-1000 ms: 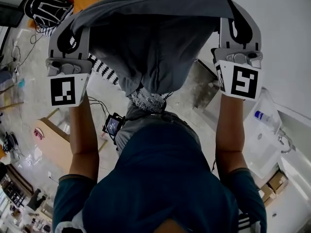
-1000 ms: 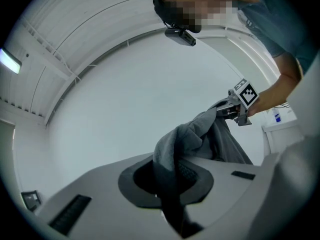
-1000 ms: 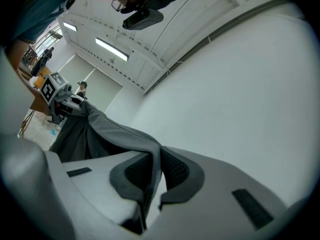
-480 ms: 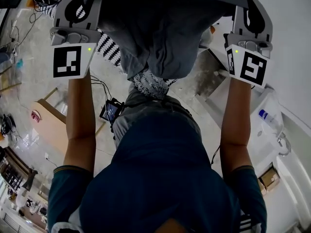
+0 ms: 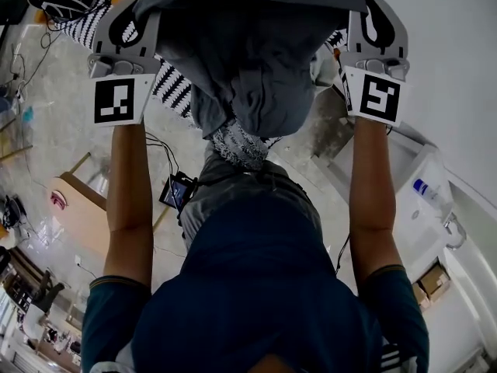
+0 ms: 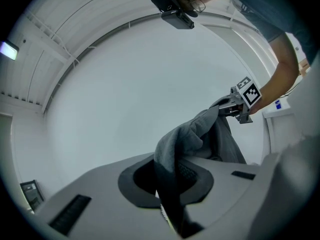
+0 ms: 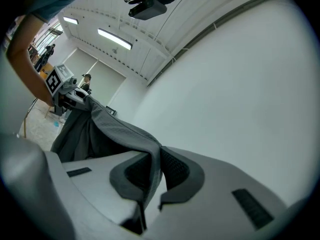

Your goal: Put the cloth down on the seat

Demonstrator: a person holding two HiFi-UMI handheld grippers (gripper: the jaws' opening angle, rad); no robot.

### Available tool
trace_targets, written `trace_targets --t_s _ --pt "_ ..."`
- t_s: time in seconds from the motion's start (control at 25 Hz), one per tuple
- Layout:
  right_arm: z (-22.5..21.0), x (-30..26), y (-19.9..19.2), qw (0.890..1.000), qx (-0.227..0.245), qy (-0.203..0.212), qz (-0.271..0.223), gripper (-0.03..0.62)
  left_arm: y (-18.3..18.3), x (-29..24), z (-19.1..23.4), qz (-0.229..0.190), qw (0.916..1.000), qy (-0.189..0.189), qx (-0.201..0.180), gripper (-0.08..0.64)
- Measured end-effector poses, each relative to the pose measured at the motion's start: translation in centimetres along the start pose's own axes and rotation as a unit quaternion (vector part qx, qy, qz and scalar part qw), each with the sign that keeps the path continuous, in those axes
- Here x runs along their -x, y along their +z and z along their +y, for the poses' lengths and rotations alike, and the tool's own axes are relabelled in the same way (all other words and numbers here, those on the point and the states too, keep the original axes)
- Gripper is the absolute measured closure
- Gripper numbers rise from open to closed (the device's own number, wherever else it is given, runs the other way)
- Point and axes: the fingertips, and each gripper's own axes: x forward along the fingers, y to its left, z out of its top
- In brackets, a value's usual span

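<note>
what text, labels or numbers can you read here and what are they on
No words or numbers can be read anywhere.
Marker cubes: black-and-white square patterns only, no letters.
Bottle at the right: label too small to read.
Small device screen: too small and blurred to read.

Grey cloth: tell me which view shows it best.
The head view: the grey cloth hangs there spread wide, nearly whole, sagging in the middle. The left gripper view and right gripper view each show only the edge pinched in their own jaws and a strip trailing away.
</note>
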Motion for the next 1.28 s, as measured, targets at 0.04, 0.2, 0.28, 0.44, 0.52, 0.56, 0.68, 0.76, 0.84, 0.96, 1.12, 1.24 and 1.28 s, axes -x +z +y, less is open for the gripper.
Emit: trace_targets --t_s 0.04,0.2,0.28,0.44,0.52,0.56,0.68,0.76,0.84,0.96,1.12,1.24,1.28 --pt "0.3 -0.5 -0.5 1.000 0.005 0.001 0.004 0.561 -0.7 -0.3 0.3 0.004 1.0000 -0.001 0.002 0.534" --pt "1.6 -2.2 -2.5 1.000 0.000 0.006 0.022 0.561 -3.0 -1.6 1.1 0.014 0.9999 -0.002 0.008 0.534" --pt "2.2 -2.9 -3.4 1.000 -0.002 0.010 0.029 0.561 -3.9 -2.3 1.4 0.013 0.9998 -0.001 0.016 0.534" --pt "3.1 -4.4 -5.4 0.999 0.014 0.013 0.041 0.561 -6.0 -3.6 1.9 0.020 0.9995 -0.004 0.025 0.534" --pt "3.6 -5.1 -6.4 0.999 0.015 0.013 0.050 0.561 -7.2 -4.2 2.1 0.027 0.9992 -0.007 0.027 0.534" --pt "3.8 -5.5 -6.9 0.998 0.014 0.013 0.054 0.561 -7.8 -4.5 2.2 0.031 0.9991 -0.009 0.028 0.534" --pt "4.3 -6.2 -8.4 0.998 0.011 0.011 0.067 0.561 -9.5 -5.3 2.1 0.042 0.9984 -0.014 0.033 0.534" --pt "4.6 -6.6 -9.5 0.997 0.010 0.009 0.076 0.561 -10.6 -5.9 1.9 0.050 0.9979 -0.017 0.036 0.534" --pt "5.0 -7.0 -10.5 0.996 0.007 0.008 0.085 0.561 -11.9 -6.4 1.7 0.058 0.9973 -0.022 0.038 0.534" --pt "5.6 -7.5 -12.2 0.995 0.006 0.008 0.098 0.561 -13.7 -7.1 1.4 0.071 0.9962 -0.028 0.042 0.534" --pt "6.5 -8.0 -14.5 0.993 0.003 0.011 0.116 0.561 -15.9 -7.8 0.7 0.088 0.9943 -0.036 0.048 0.534" --pt "7.0 -8.6 -16.2 0.992 0.001 0.015 0.129 0.561 -17.5 -8.5 0.4 0.099 0.9930 -0.041 0.050 0.534" --pt "7.1 -8.8 -16.7 0.991 0.000 0.016 0.132 0.560 -18.0 -8.8 0.3 0.103 0.9926 -0.043 0.050 0.534"
